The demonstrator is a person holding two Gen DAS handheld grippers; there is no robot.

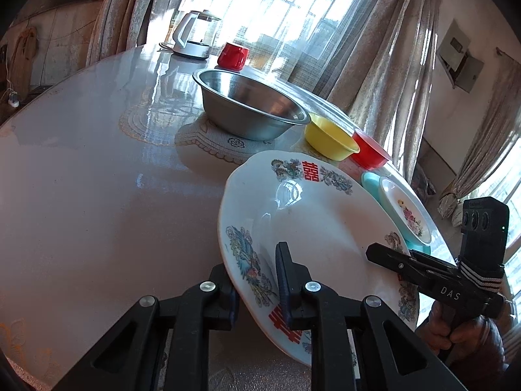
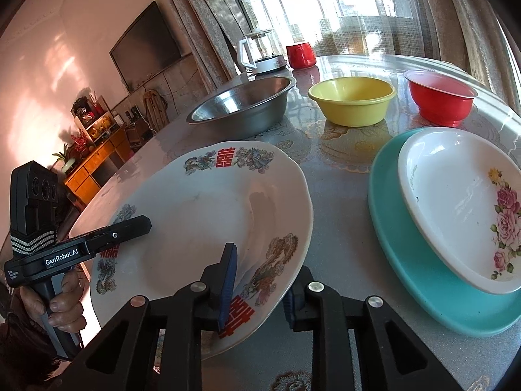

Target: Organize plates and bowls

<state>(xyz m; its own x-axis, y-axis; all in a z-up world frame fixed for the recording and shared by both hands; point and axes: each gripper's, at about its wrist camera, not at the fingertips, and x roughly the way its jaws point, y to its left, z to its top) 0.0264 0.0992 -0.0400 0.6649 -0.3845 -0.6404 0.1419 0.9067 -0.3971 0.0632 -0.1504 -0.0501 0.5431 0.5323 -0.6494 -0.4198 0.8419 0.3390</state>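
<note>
- The large white plate (image 1: 312, 228), printed with red characters and phoenix-and-dragon figures, was tilted up off the tabletop (image 1: 97, 195), carried between both tools near the person's side.
- The left tool (image 1: 257, 293) was clenched on the plate's near-left rim, one finger above and one beneath; the right tool (image 2: 260, 290) was clenched on the near-right rim in the same way.
- The plate looked like glazed ceramic: stiff, probably fairly heavy for its width, slick under the pads and liable to chip or break if dropped. A two-sided rim hold seemed the sensible one, since the flat rim was the only part thin enough for the jaws.
- Just to its right lay a smaller white plate with pink roses (image 2: 462, 208), stacked on a teal plate (image 2: 423, 277). That stack was a likely destination, though this is only a judgement.
- Farther back stood a steel bowl (image 2: 241, 107), a yellow bowl (image 2: 351, 101) and a red bowl (image 2: 439, 97), side by side and apart from one another.
- The tabletop was round, glossy and reflective, with lace mats under a clear cover, so dishes would probably slide easily on it.
- A glass kettle (image 1: 195, 32) and a red cup (image 1: 232, 55) stood at the far edge before curtained windows; a dark television (image 2: 146, 45) hung on the wall.
</note>
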